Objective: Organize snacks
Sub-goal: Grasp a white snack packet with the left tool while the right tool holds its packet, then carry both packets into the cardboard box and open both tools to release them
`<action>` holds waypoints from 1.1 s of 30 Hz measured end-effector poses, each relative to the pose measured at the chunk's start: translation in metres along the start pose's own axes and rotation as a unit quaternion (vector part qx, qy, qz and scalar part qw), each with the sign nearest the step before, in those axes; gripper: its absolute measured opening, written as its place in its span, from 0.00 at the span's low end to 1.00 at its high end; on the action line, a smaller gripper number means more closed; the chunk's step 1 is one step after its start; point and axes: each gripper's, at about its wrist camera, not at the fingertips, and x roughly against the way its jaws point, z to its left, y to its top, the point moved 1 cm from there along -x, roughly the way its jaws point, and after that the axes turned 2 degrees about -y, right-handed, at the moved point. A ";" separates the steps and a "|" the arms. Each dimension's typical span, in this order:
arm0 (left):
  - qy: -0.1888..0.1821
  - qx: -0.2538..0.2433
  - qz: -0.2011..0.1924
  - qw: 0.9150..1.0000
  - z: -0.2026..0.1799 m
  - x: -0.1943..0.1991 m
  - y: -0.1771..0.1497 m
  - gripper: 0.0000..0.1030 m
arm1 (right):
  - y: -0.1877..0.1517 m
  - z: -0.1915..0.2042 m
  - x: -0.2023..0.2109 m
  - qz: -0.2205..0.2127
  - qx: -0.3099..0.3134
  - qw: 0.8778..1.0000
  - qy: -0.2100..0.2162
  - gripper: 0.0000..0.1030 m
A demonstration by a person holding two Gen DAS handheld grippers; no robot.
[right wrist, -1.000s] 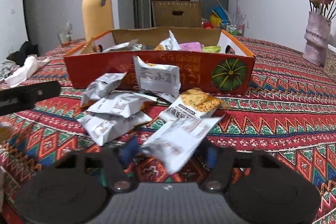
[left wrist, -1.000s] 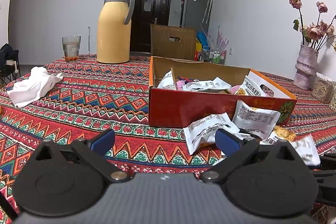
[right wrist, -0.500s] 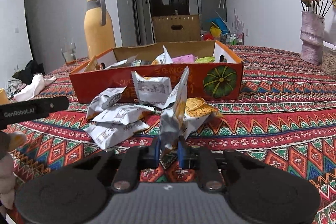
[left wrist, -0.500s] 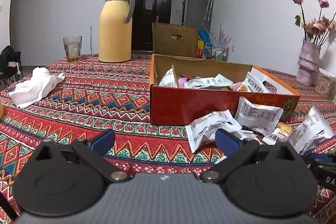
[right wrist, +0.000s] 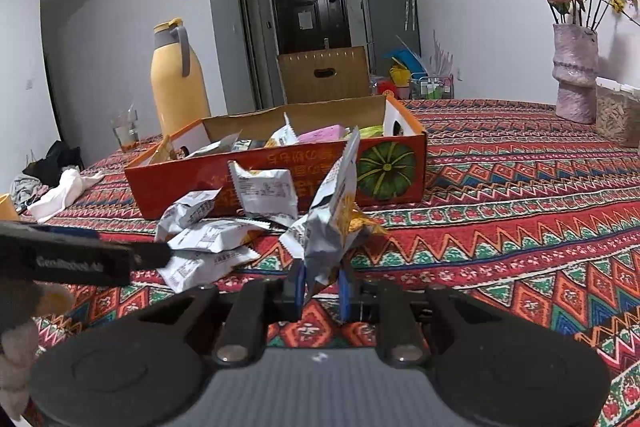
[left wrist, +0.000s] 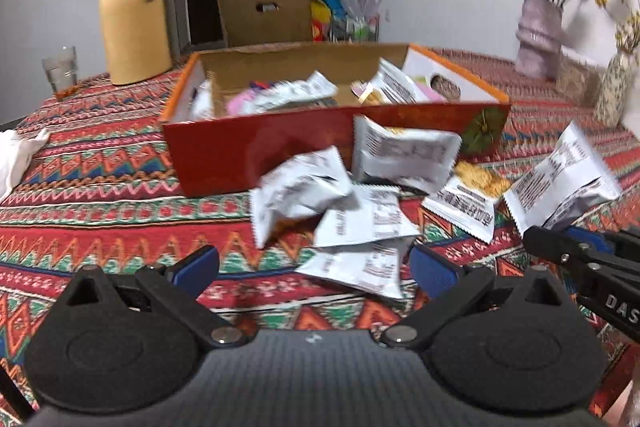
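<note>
An open red cardboard box [left wrist: 280, 143] [right wrist: 400, 167] with several snack packets inside stands on the patterned tablecloth. A pile of white snack packets [left wrist: 352, 203] [right wrist: 212, 239] lies in front of it. My right gripper [right wrist: 320, 291] is shut on a white snack packet [right wrist: 332, 219] and holds it upright above the cloth; this packet also shows at the right of the left wrist view [left wrist: 560, 183]. My left gripper [left wrist: 314, 267] is open and empty, just short of the pile, with a packet between its fingertips' line.
A yellow thermos jug [left wrist: 134, 11] [right wrist: 178, 83] and a glass [left wrist: 60, 71] stand at the back left. A white cloth [right wrist: 64, 193] lies at the left. A vase of flowers [right wrist: 574, 71] and a container [right wrist: 618, 115] stand at the right.
My left gripper has moved right and forward, up to the pile of packets. My right gripper has lifted its packet a little higher and stays shut on it.
</note>
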 end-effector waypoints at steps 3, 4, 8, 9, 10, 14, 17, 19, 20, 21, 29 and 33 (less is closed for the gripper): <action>0.011 -0.003 0.025 1.000 -0.009 -0.016 0.005 1.00 | -0.002 -0.005 0.001 -0.001 -0.004 1.000 0.001 0.16; 0.012 -0.002 0.031 0.999 -0.012 -0.021 0.007 1.00 | -0.002 -0.008 0.002 -0.002 -0.005 1.000 0.001 0.16; 0.014 -0.002 0.044 0.999 -0.017 -0.033 0.010 1.00 | -0.003 -0.014 0.003 -0.005 -0.011 1.000 0.003 0.16; 0.016 -0.003 0.047 0.999 -0.018 -0.036 0.009 0.97 | -0.003 -0.016 0.003 -0.005 -0.013 1.000 0.004 0.16; 0.015 -0.005 0.051 0.999 -0.019 -0.037 0.008 0.94 | -0.003 -0.017 0.003 -0.005 -0.014 1.000 0.005 0.16; 0.005 -0.002 0.044 0.999 -0.020 -0.031 0.007 0.76 | -0.004 -0.023 0.004 -0.006 -0.019 1.000 0.007 0.16; 0.002 -0.004 0.037 0.999 -0.022 -0.025 0.004 0.62 | -0.005 -0.025 0.003 -0.005 -0.021 1.000 0.009 0.16; -0.002 -0.005 0.033 0.999 -0.023 -0.021 0.002 0.54 | -0.006 -0.025 0.004 -0.005 -0.021 1.000 0.011 0.16; -0.007 -0.006 0.031 0.999 -0.023 -0.018 0.000 0.47 | -0.006 -0.026 0.004 -0.005 -0.021 1.000 0.012 0.16; -0.009 -0.007 0.028 1.000 -0.023 -0.016 -0.001 0.46 | -0.007 -0.025 0.005 -0.005 -0.020 1.000 0.013 0.16; -0.018 -0.009 0.013 1.000 -0.023 0.004 -0.011 0.40 | -0.007 -0.022 0.009 -0.008 -0.017 1.000 0.015 0.16; -0.029 -0.015 -0.002 0.999 -0.024 0.018 -0.015 0.40 | -0.007 -0.020 0.014 -0.013 -0.014 1.000 0.014 0.16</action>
